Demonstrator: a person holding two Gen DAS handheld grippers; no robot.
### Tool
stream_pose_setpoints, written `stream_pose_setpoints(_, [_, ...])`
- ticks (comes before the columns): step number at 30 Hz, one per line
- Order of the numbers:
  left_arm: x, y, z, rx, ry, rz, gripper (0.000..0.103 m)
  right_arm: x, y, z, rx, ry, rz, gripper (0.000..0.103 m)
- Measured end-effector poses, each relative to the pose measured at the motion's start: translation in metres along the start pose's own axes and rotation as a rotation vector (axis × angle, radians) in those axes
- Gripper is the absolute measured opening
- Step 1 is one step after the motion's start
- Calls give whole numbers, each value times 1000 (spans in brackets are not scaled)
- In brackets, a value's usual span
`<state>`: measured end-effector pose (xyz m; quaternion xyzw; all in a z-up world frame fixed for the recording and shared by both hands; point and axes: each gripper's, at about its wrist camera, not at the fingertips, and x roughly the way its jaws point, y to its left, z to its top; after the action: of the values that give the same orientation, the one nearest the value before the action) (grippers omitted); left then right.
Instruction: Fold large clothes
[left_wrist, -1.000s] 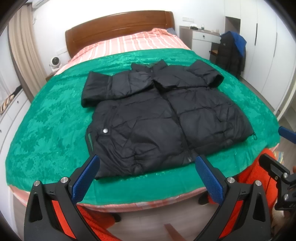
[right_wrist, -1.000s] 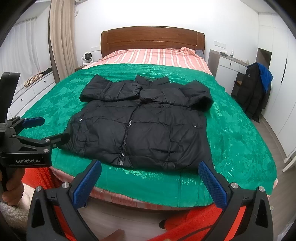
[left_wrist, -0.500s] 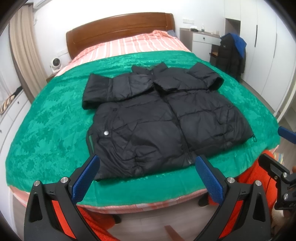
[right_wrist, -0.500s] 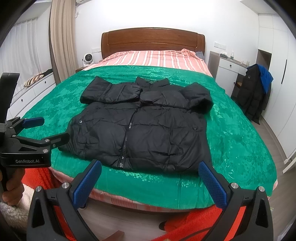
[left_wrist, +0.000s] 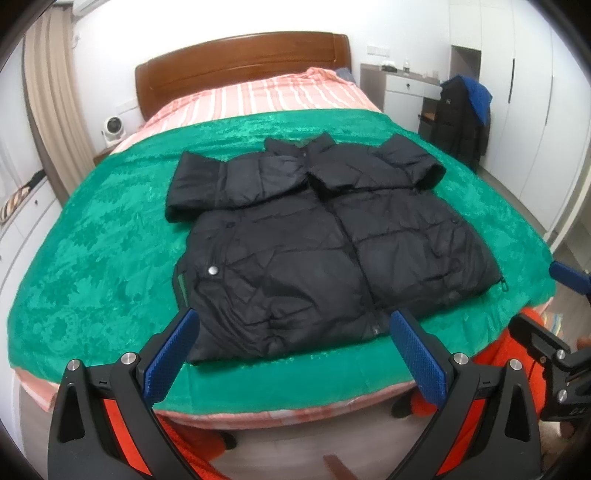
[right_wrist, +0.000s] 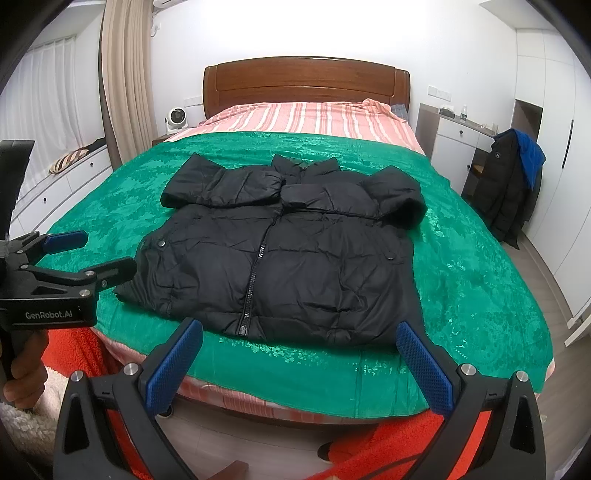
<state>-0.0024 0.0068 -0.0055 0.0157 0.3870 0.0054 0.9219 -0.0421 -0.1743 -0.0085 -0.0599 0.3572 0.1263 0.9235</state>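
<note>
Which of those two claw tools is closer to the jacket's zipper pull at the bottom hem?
Right, narrowly. The right gripper hovers just before the zipper pull; the left gripper sits off toward the jacket's left hem corner.

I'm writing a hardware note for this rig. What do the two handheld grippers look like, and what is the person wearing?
Both the left gripper and the right gripper have black frames with silver bolts, orange-red panels underneath, and two fingers faced with textured blue pads. Seen from the right wrist camera, the left gripper's side reads "GenRobot.AI" in white. The person wears fuzzy orange-red clothing.
</note>
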Motion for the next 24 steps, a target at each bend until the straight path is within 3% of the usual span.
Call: stream_pose_setpoints(24, [6,1,-3,-12,25,7,103,-3,-3,-1,0,-26,-4,103])
